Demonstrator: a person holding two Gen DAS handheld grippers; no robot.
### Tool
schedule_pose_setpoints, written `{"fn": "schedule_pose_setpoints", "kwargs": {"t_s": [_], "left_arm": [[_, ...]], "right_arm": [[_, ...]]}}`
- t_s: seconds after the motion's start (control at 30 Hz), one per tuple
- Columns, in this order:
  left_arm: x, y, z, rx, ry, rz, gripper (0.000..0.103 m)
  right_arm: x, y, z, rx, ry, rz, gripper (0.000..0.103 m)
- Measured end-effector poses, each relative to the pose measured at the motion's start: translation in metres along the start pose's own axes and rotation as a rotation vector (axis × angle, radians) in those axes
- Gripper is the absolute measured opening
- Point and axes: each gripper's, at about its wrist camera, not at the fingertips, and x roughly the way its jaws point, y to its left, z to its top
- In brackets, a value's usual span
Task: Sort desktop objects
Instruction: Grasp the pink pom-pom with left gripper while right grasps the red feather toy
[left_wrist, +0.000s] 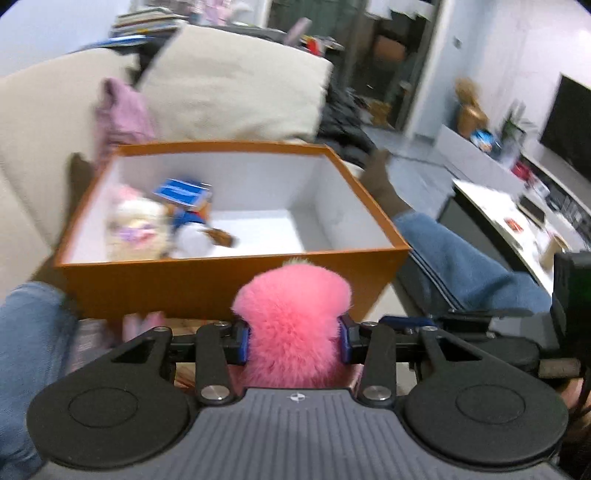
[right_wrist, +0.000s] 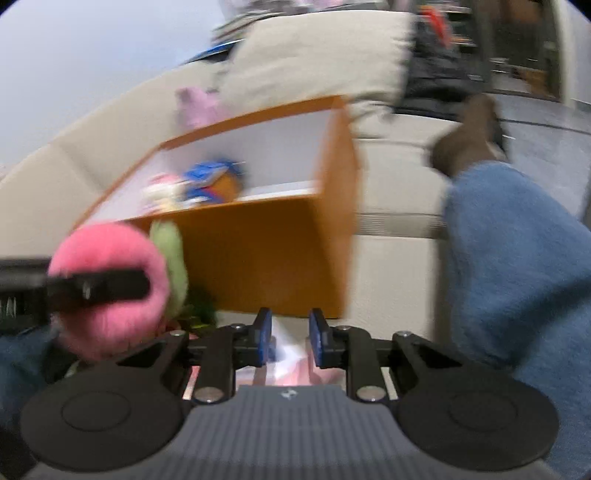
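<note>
My left gripper (left_wrist: 293, 332) is shut on a pink fluffy toy (left_wrist: 291, 314), its blue pads pressing into the fur on both sides, just in front of an orange box (left_wrist: 166, 288). The box is open, white inside, and holds a blue-capped plush (left_wrist: 184, 206) and a pale plush (left_wrist: 136, 225) at its left end. In the right wrist view the pink toy (right_wrist: 110, 251) hangs at the left before the box (right_wrist: 258, 251), with a green plush (right_wrist: 170, 254) behind it. My right gripper (right_wrist: 291, 328) has its jaws apart, nothing between the tips; a pink-white thing (right_wrist: 291, 365) lies beneath.
The box rests on a cream sofa with a big cushion (left_wrist: 236, 85) behind it. A person's legs in blue jeans (left_wrist: 461, 258) stretch out on the right. A low white table (left_wrist: 498, 214) and a dark screen (left_wrist: 569, 122) stand further right.
</note>
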Motion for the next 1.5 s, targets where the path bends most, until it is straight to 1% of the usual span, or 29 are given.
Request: {"fn": "schedule_pose_setpoints", "kwargs": {"t_s": [0.1,0.2,0.27,0.3,0.33,0.37,0.43,0.5,0.57,0.6,0.63,0.67,0.7,0.73,0.77,0.83,0.9,1.0,1.1,1.17,1.2,1.3,1.43,1.47,1.5], "left_arm": [[-0.017,0.020,-0.004,-0.056,-0.022,0.061,0.047],[-0.029,0.042,-0.004,-0.124,-0.049,0.090,0.044],[-0.037,0.052,-0.004,-0.160,-0.075,0.097,0.017],[-0.039,0.056,-0.004,-0.168,-0.081,0.103,0.005],[-0.040,0.058,-0.004,-0.173,-0.086,0.106,0.005],[-0.040,0.062,-0.004,-0.175,-0.083,0.110,0.005],[-0.037,0.068,-0.008,-0.185,-0.063,0.114,0.005],[-0.035,0.069,-0.015,-0.171,-0.022,0.099,0.006],[-0.033,0.069,-0.023,-0.152,0.020,0.080,0.007],[-0.033,0.069,-0.027,-0.147,0.039,0.075,0.016],[-0.032,0.069,-0.033,-0.144,0.067,0.075,0.030],[-0.031,0.068,-0.038,-0.141,0.097,0.069,0.037],[-0.028,0.068,-0.044,-0.139,0.129,0.065,0.051],[-0.026,0.066,-0.049,-0.137,0.154,0.063,0.054],[-0.025,0.065,-0.054,-0.131,0.179,0.064,0.054],[-0.021,0.061,-0.063,-0.139,0.223,0.067,0.061],[-0.014,0.057,-0.069,-0.143,0.256,0.052,0.062],[0.001,0.053,-0.074,-0.168,0.279,0.062,0.066],[0.018,0.052,-0.080,-0.192,0.315,0.079,0.066],[0.026,0.052,-0.084,-0.203,0.328,0.079,0.067],[0.028,0.051,-0.086,-0.193,0.330,0.083,0.067],[0.032,0.049,-0.091,-0.178,0.335,0.100,0.062],[0.030,0.054,-0.095,-0.198,0.313,0.098,0.057],[0.029,0.055,-0.096,-0.201,0.311,0.098,0.057],[0.029,0.055,-0.098,-0.204,0.307,0.102,0.056]], "right_arm": [[0.002,0.028,0.001,-0.153,0.015,0.057,0.026],[0.007,0.056,-0.001,-0.294,0.041,0.085,0.037],[0.010,0.074,-0.005,-0.390,0.062,0.110,0.038],[0.012,0.081,-0.007,-0.436,0.064,0.114,0.044],[0.014,0.089,-0.010,-0.493,0.065,0.113,0.052],[0.018,0.097,-0.014,-0.551,0.071,0.108,0.055],[0.028,0.112,-0.023,-0.680,0.099,0.079,0.055],[0.033,0.122,-0.032,-0.786,0.111,0.050,0.055],[0.035,0.123,-0.035,-0.824,0.110,0.050,0.055],[0.036,0.122,-0.036,-0.827,0.119,0.052,0.055],[0.037,0.122,-0.035,-0.825,0.125,0.048,0.054],[0.038,0.120,-0.036,-0.822,0.131,0.043,0.054],[0.039,0.118,-0.035,-0.816,0.140,0.038,0.054],[0.041,0.117,-0.033,-0.811,0.147,0.037,0.053],[0.040,0.115,-0.031,-0.806,0.148,0.039,0.052],[0.036,0.113,-0.026,-0.805,0.147,0.043,0.051],[0.032,0.110,-0.023,-0.826,0.137,0.032,0.051],[0.030,0.105,-0.022,-0.862,0.120,0.007,0.049],[0.030,0.101,-0.022,-0.873,0.114,0.018,0.048],[0.032,0.101,-0.024,-0.897,0.110,0.020,0.046],[0.032,0.101,-0.025,-0.910,0.106,0.028,0.043],[0.034,0.105,-0.026,-0.930,0.095,0.059,0.042],[0.046,0.111,-0.032,-0.994,0.081,0.072,0.041],[0.050,0.113,-0.035,-1.011,0.082,0.071,0.040],[0.054,0.115,-0.037,-1.027,0.082,0.071,0.035]]}}
